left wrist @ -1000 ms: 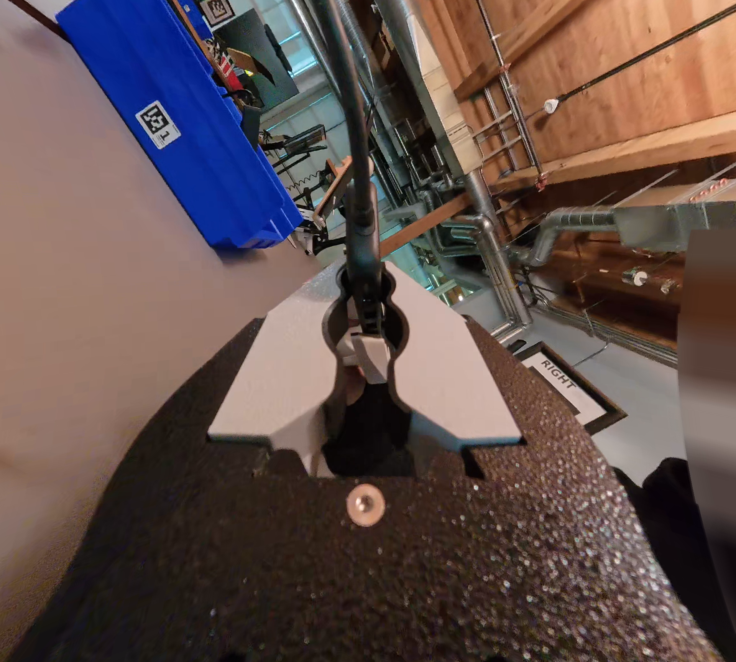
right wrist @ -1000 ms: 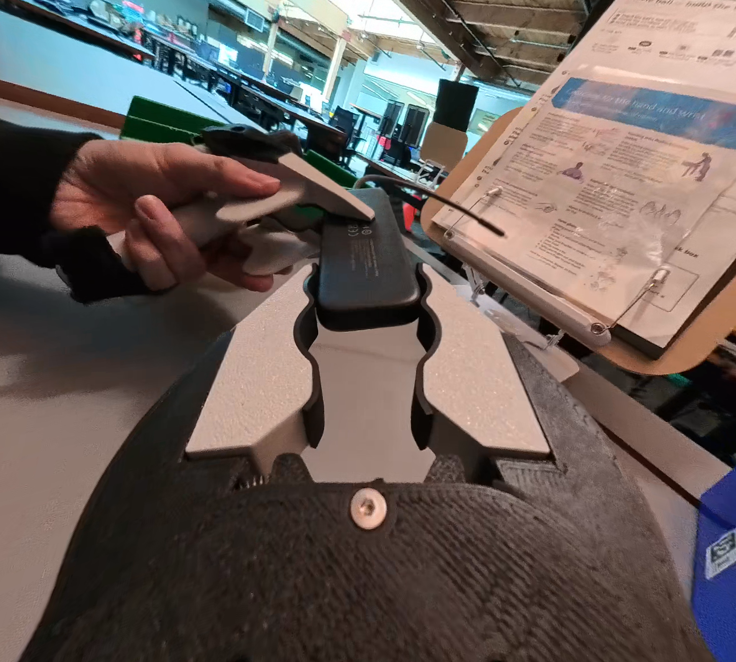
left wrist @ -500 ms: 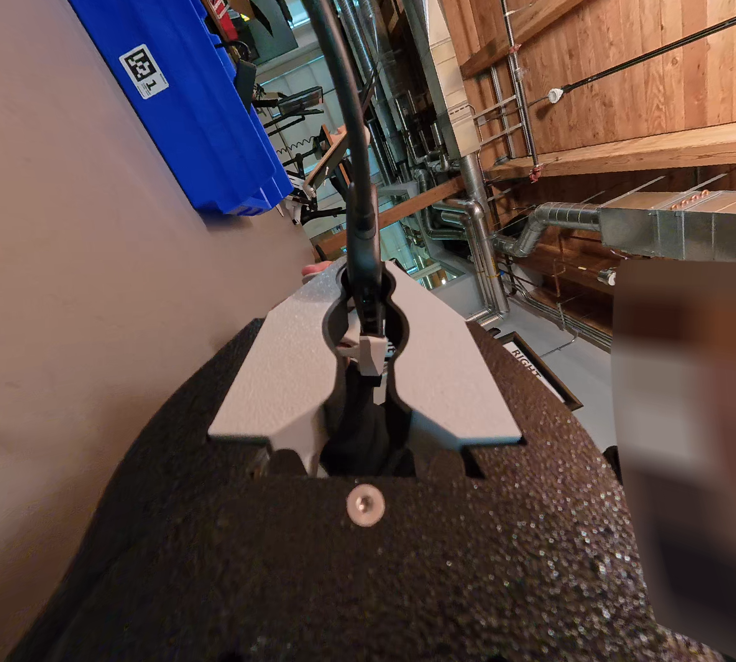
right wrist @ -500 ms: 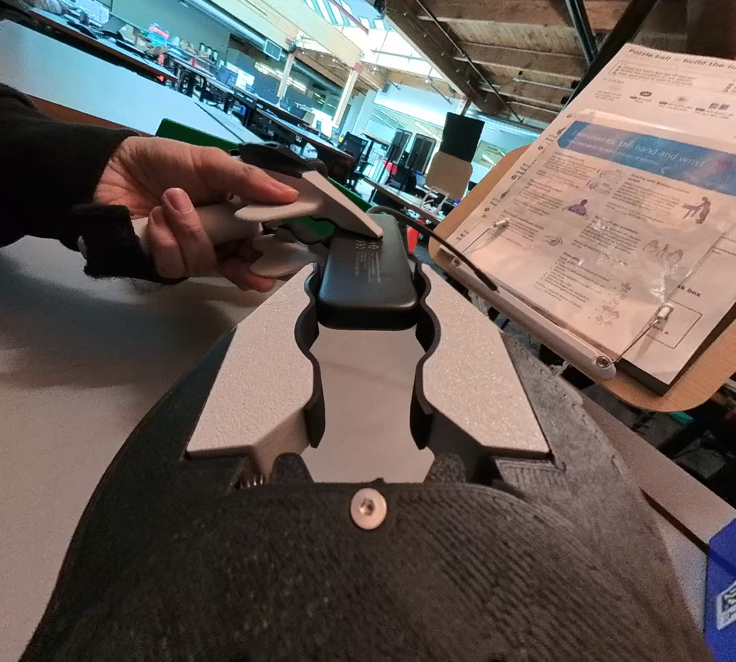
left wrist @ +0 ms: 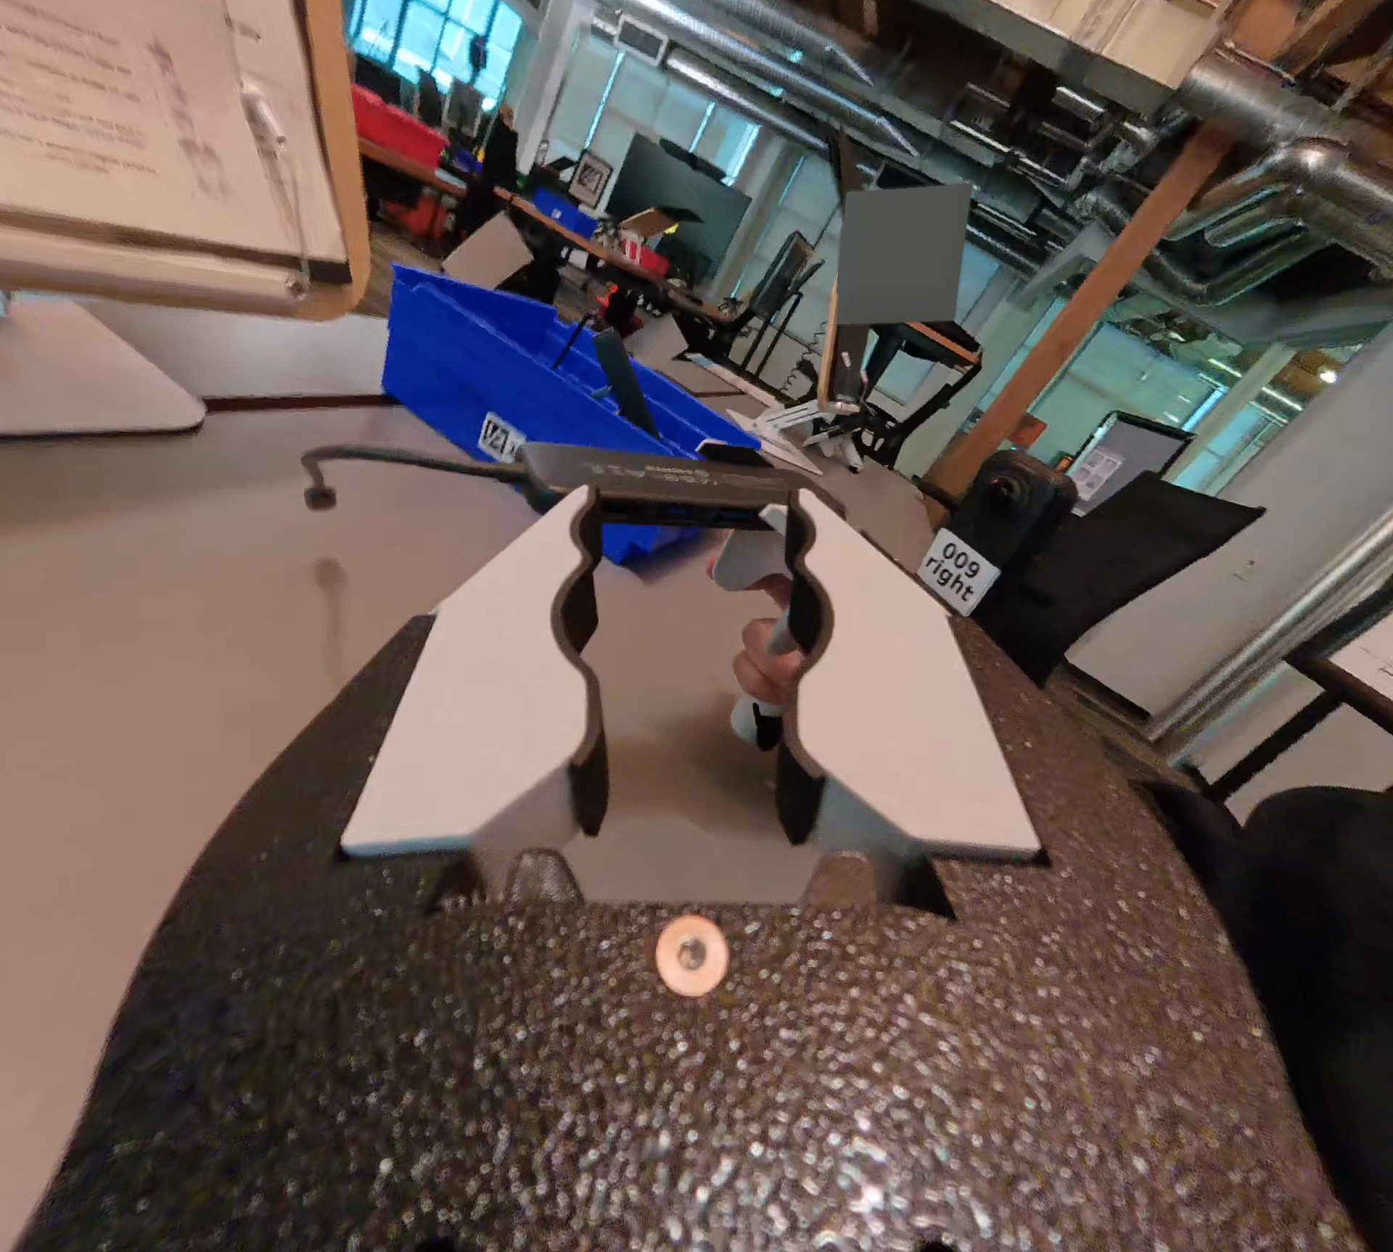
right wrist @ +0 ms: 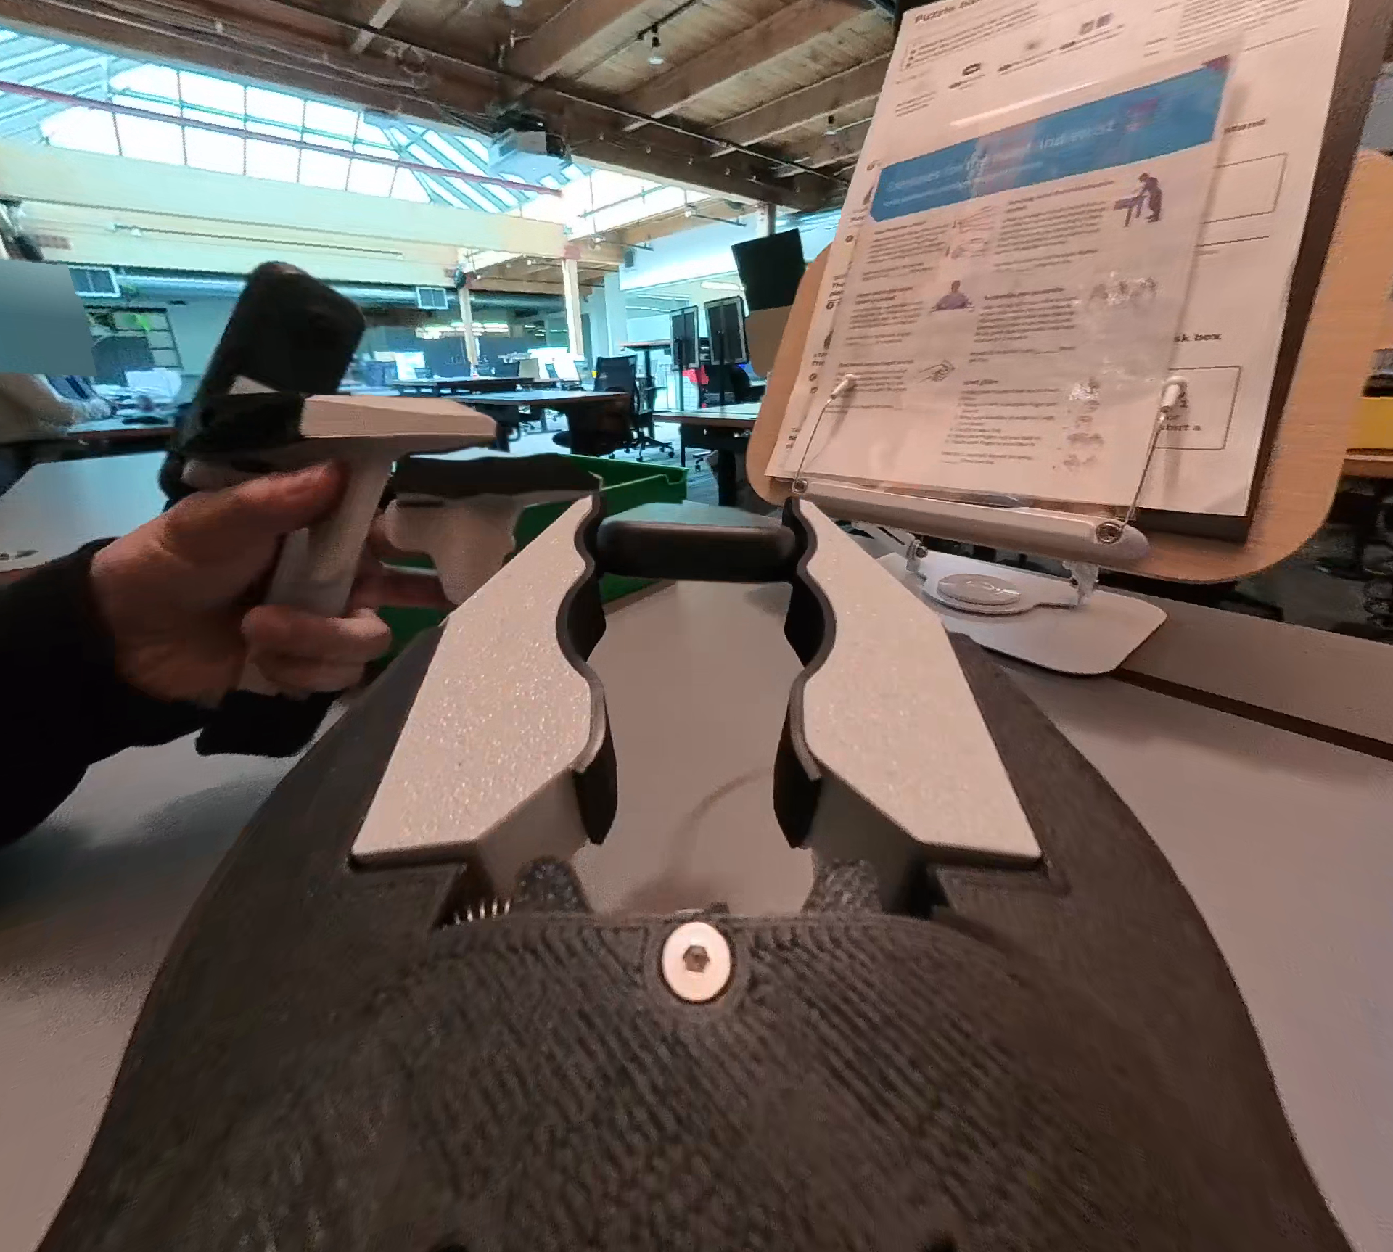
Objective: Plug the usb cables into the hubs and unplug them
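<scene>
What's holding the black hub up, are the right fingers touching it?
Touching. The right wrist view shows the hub squeezed between the tips of both fingers, with no gap on either side.

Writing shows in four places. A small white label (left wrist: 959,571) with black print hangs below a black camera body (left wrist: 1010,500). A white square-code tag (left wrist: 501,439) sits on the blue plastic bin (left wrist: 482,357). Fine pale print, too small to read, runs along the dark grey flat hub (left wrist: 663,471). Printed paper sheets (right wrist: 1055,251) stand on a wooden book stand (right wrist: 784,341).

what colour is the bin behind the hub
Blue; the bin shows best in the left wrist view.
</scene>
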`<move>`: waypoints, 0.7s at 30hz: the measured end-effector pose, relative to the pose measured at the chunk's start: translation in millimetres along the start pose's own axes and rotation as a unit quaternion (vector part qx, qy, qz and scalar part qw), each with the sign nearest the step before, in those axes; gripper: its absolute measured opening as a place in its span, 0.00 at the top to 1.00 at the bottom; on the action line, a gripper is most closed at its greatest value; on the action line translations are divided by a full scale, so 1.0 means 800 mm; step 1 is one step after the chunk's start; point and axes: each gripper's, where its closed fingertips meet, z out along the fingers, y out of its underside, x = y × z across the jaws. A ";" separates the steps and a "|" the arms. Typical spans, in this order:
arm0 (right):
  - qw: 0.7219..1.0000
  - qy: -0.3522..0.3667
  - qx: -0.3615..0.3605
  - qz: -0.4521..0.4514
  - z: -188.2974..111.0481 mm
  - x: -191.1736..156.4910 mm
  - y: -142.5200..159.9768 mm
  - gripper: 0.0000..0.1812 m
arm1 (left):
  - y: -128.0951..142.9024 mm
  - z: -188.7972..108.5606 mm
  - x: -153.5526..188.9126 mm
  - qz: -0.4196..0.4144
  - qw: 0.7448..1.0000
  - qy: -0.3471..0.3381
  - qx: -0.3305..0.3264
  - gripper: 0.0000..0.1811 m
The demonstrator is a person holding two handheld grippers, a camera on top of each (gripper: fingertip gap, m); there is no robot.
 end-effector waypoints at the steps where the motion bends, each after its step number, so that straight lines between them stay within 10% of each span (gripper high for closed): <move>1: 1.000 -0.005 0.002 0.004 0.000 -0.001 0.000 0.75 | 0.009 0.001 -0.011 -0.022 0.999 -0.019 -0.016 0.74; 7: 0.999 -0.019 0.012 -0.026 0.001 -0.014 -0.009 0.74 | 0.041 0.015 -0.004 -0.213 0.974 0.069 -0.045 0.61; 14: 0.994 -0.065 -0.038 -0.084 0.013 -0.046 0.029 0.75 | 0.030 0.011 -0.008 -0.246 0.964 0.101 -0.002 0.89; 21: 0.986 -0.052 -0.063 -0.142 0.018 -0.052 0.048 0.75 | 0.027 0.001 -0.006 -0.243 0.964 0.100 -0.041 0.95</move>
